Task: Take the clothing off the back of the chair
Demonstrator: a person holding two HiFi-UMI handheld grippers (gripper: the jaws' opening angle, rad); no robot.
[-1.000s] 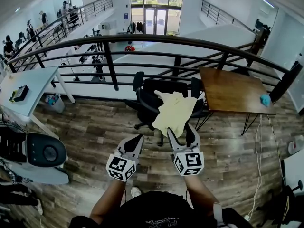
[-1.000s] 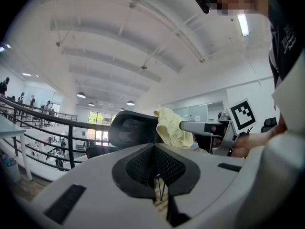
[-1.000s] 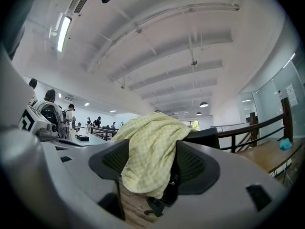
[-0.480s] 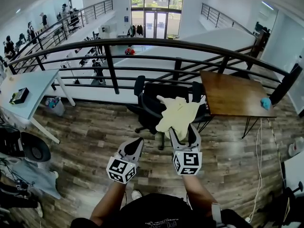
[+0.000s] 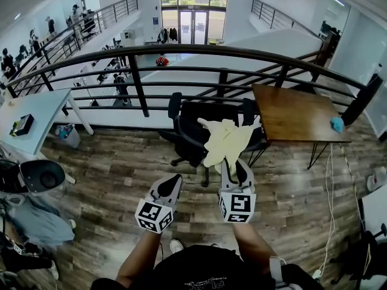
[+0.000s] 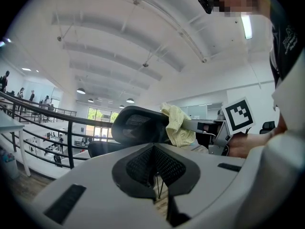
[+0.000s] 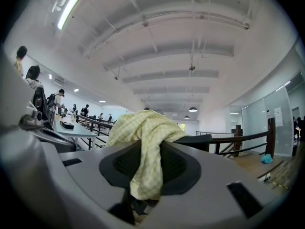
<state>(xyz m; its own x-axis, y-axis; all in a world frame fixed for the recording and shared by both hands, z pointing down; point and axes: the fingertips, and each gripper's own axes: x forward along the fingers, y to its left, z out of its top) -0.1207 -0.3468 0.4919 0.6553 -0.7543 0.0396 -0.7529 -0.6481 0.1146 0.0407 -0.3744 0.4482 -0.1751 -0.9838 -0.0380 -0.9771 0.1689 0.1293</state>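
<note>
The floor point(image 5: 109, 162) is grey-brown wood planking, edged by a curved black metal railing point(image 5: 138, 80). A brown wooden desk point(image 5: 293, 116) on thin dark legs stands beside a black mesh-backed office chair point(image 5: 193, 110). A pale yellow checked garment point(image 5: 225, 139), soft and crumpled, drapes over the chair's back. The right gripper point(image 5: 235, 164) is closing its jaws on a hanging fold of it. The left gripper point(image 5: 172, 181), jaws pressed together and empty, sits beside the right one. Their cubes bear black-and-white square markers. The print on the person's black top is too small to read.
</note>
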